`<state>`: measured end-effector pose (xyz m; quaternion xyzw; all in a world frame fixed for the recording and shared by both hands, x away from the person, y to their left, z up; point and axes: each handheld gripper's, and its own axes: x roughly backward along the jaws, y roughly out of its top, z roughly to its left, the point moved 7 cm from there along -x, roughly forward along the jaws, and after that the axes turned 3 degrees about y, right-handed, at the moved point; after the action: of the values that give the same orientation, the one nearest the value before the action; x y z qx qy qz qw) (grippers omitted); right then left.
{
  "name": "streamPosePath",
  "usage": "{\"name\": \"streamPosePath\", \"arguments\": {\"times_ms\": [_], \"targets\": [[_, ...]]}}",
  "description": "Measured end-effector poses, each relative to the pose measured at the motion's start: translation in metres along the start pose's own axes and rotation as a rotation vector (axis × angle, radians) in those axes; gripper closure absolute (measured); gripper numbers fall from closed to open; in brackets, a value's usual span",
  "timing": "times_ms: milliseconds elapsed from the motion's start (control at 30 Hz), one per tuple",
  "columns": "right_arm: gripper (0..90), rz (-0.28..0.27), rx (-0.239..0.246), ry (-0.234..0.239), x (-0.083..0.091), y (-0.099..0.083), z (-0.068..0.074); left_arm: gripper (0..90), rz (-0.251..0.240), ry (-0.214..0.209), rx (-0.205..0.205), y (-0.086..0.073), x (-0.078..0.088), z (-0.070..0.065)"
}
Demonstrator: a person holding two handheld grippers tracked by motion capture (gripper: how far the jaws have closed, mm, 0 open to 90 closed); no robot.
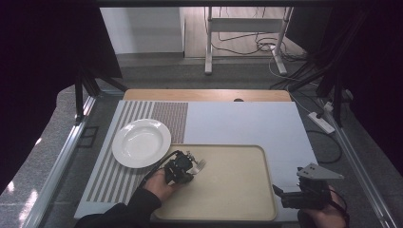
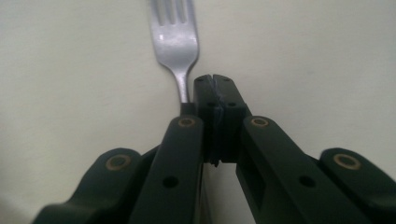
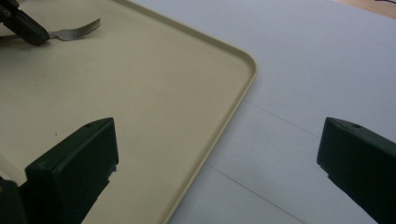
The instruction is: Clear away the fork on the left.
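Observation:
A metal fork [image 1: 200, 164] lies flat on the beige tray [image 1: 267, 180], near its far left part. In the left gripper view the fork [image 2: 175, 42] points away, and its handle runs down along and under the left jaw. My left gripper [image 2: 215, 81] is shut, its pads pressed together with nothing seen between them. From above, the left gripper [image 1: 191, 167] sits low over the fork's handle end. My right gripper [image 3: 217, 133] stands wide open over the tray's right rim [image 3: 243, 88], holding nothing, and the fork [image 3: 74, 30] shows far off. The right gripper [image 1: 279, 192] is at the tray's near right corner.
A white plate [image 1: 141, 142] rests on a striped placemat [image 1: 111, 183] left of the tray. The tray and mat lie on a pale board [image 1: 247, 121] over a wooden table. Table legs, cables and a power strip [image 1: 321, 122] are beyond and to the right.

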<state>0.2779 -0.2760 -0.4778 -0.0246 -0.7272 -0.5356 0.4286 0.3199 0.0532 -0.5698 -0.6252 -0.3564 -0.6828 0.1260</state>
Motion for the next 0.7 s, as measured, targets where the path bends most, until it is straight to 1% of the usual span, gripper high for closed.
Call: {"name": "streamPosePath", "arguments": {"times_ms": [133,300,467,633,700], "targets": [[0.0,0.0,0.001,0.001,0.0,0.0,0.0,88.8,0.001,0.016,0.026,-0.002,0.001,0.01],[0.0,0.0,0.004,0.0,0.0,0.0,0.0,88.8,0.005,0.037,0.049,-0.005,0.002,0.02],[0.0,0.001,0.006,0.001,0.0,0.0,0.0,88.8,0.009,0.043,0.072,-0.009,0.004,0.03],[0.0,0.003,0.008,0.001,0.0,0.0,0.001,88.8,0.012,0.047,0.107,-0.014,0.005,0.041],[0.0,0.003,0.008,0.001,0.0,0.0,0.001,88.7,0.011,0.041,0.128,-0.016,0.006,0.046]]}}
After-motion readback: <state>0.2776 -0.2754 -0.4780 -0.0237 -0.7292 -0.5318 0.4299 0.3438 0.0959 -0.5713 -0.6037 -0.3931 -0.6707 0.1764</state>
